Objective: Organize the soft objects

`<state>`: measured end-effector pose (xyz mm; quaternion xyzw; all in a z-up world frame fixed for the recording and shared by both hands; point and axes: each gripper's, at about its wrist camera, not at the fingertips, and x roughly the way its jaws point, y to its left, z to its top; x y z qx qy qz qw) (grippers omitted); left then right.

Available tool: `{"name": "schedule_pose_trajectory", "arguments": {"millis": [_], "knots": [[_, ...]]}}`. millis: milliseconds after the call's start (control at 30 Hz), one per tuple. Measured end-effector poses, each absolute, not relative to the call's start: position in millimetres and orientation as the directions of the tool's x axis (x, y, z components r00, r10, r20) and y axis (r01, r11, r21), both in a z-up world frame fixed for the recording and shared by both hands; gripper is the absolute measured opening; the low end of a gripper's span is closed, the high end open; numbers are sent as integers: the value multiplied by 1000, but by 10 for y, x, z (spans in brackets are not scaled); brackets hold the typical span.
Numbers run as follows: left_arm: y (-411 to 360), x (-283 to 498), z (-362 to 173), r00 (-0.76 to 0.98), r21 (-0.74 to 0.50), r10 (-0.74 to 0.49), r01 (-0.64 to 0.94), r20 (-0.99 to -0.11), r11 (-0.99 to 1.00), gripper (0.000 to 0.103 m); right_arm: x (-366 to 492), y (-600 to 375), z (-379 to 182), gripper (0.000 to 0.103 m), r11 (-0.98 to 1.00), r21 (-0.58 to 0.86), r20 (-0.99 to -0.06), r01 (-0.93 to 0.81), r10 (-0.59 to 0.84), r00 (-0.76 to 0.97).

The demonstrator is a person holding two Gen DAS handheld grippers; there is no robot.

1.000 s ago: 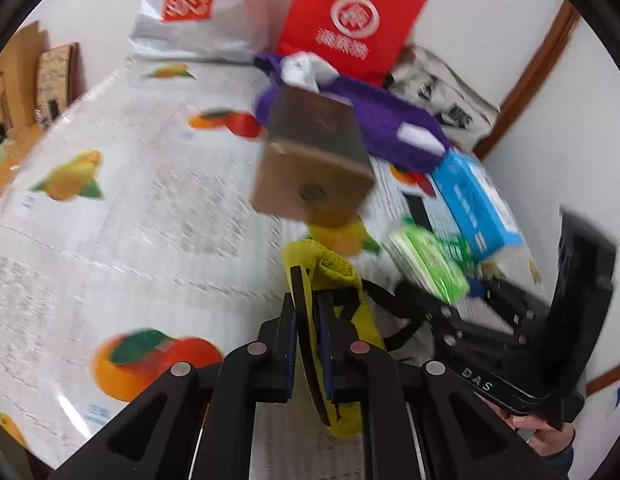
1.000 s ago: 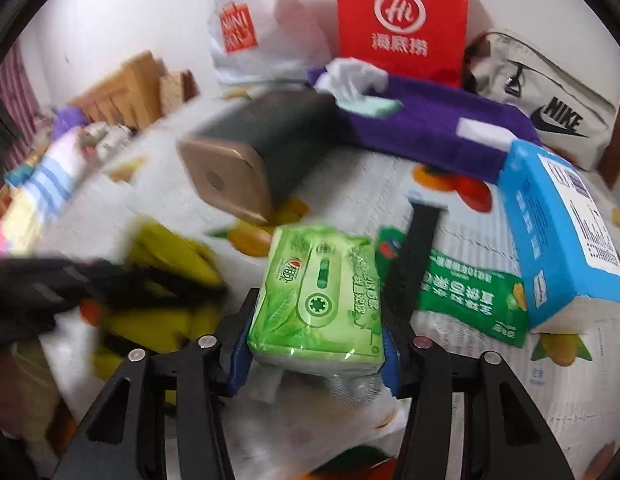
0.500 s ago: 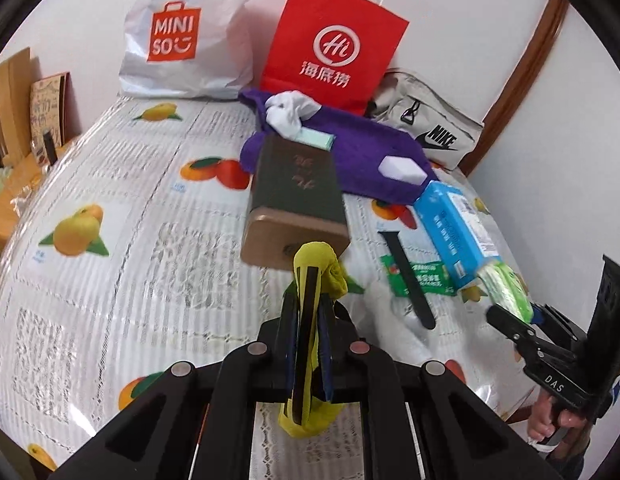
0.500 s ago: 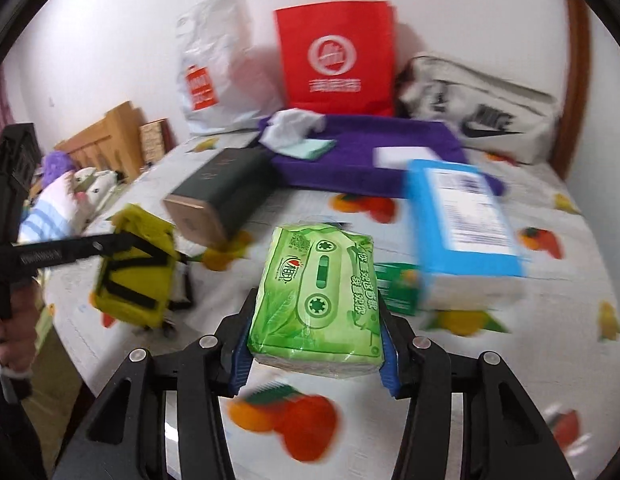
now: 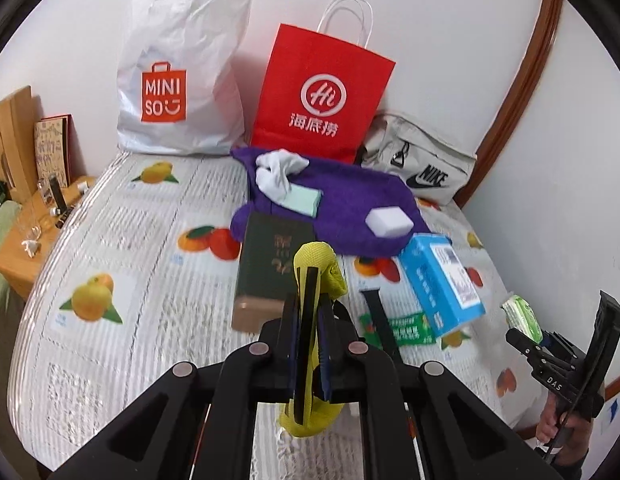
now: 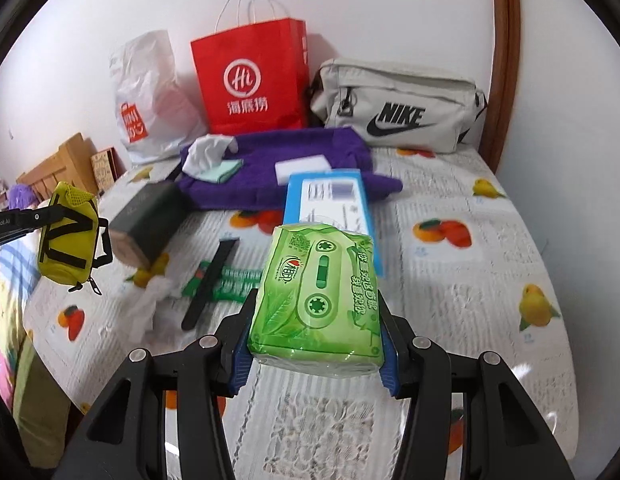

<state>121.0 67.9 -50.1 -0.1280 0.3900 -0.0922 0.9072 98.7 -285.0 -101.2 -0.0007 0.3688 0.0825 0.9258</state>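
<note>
My left gripper [image 5: 308,322] is shut on a yellow mesh pouch [image 5: 316,268] with black straps, held above the table; the pouch also shows at the left of the right wrist view [image 6: 70,236]. My right gripper [image 6: 316,336] is shut on a green tissue pack [image 6: 322,292], held above the table's front; it shows at the right edge of the left wrist view [image 5: 522,316]. A purple cloth tray [image 5: 350,200] at the back holds a white cloth [image 5: 276,172], a mint pad [image 5: 304,200] and a white sponge [image 5: 388,222].
On the fruit-print tablecloth [image 5: 122,248] lie a dark green box [image 5: 270,264], a blue box [image 5: 442,284], a green wrapper [image 5: 398,326] and a black strap [image 5: 380,320]. A Miniso bag [image 5: 178,76], red paper bag [image 5: 322,96] and Nike bag [image 5: 422,160] stand along the wall.
Both grippers have lifted and pulled back from the table with the pouch and tissue pack still held. The right gripper has moved out to the right.
</note>
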Motion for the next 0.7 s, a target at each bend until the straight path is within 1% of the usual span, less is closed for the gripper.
{"name": "schedule_pose_trajectory", "arguments": {"millis": [400,700], "knots": [[588,1739,-257,695,-289,-258,76,-671,954,9,1616,-2659,-674,51,977,69,-652,-201,197,732],[538,2176,-262,683,-281,-261,84,-682,956,9,2126,-2537,-559,51,972,58,-644,-229,212,735]]}}
